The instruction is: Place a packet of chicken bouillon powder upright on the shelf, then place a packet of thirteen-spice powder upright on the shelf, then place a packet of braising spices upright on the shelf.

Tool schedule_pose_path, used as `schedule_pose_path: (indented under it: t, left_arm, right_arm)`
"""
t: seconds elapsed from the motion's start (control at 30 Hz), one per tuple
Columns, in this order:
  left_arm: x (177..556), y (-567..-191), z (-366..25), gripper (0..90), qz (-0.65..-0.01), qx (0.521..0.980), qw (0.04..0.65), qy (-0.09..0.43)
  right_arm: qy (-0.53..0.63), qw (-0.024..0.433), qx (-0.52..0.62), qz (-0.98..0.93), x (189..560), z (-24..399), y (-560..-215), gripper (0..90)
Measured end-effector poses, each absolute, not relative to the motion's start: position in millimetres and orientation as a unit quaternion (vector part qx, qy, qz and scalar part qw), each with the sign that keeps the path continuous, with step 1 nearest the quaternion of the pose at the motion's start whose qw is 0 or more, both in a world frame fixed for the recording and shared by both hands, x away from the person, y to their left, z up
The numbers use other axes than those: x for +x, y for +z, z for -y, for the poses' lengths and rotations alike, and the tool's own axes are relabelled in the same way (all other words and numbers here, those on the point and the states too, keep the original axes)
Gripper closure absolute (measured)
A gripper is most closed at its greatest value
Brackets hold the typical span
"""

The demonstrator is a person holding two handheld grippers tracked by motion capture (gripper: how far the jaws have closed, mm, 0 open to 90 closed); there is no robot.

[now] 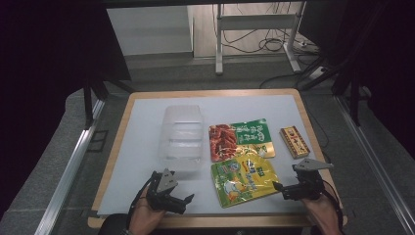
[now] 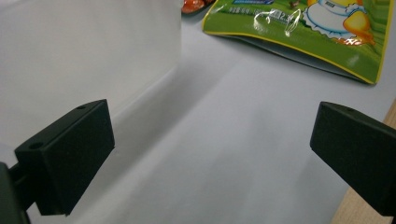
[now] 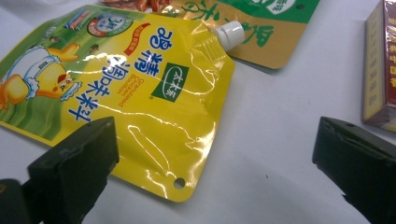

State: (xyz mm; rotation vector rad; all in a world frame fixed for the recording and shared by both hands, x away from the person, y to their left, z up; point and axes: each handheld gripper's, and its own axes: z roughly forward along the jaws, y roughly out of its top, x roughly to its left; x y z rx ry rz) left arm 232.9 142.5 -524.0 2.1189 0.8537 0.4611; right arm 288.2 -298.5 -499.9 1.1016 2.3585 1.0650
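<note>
The left gripper (image 2: 212, 154) has both black jaws spread wide with nothing between them, above the white worktop (image 2: 224, 140). A translucent plastic container (image 2: 88, 51) stands at upper left. A yellow-green pouch (image 2: 308, 32) lies ahead, apart from the jaws, flat on the worktop.

Wooden-edged table (image 1: 299, 105) with a white sheet (image 1: 139, 147) covering most of its top, centre of the high view. On the sheet: clear plastic container (image 1: 181, 137) centre-left; red-green food pouch (image 1: 241, 139) just right of it; yellow-green spouted pouch (image 1: 243, 179) below that, its top edge overlapping or touching the red-green one; small red-yellow box (image 1: 294, 141) at the right, apart from the pouches, near the sheet's right edge. Wood rim bare along the edges.
</note>
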Motion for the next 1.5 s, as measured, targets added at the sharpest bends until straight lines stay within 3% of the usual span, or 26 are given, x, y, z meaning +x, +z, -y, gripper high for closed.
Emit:
schedule_pose_path:
  t: [1.3, 1.5]
  left_arm:
    - [226.1, -518.3, -128.0, 0.3, -0.320, 0.843, 0.403, 0.159]
    - [224.8, -516.3, -124.2, 6.3, -0.315, 0.845, 0.404, 0.152]
  right_arm:
    - [0.371, 0.171, 0.373, -0.833, 287.1, 296.0, -498.8, 0.0]
    - [0.362, 0.173, 0.375, -0.836, 286.2, 294.8, -498.1, 0.0]
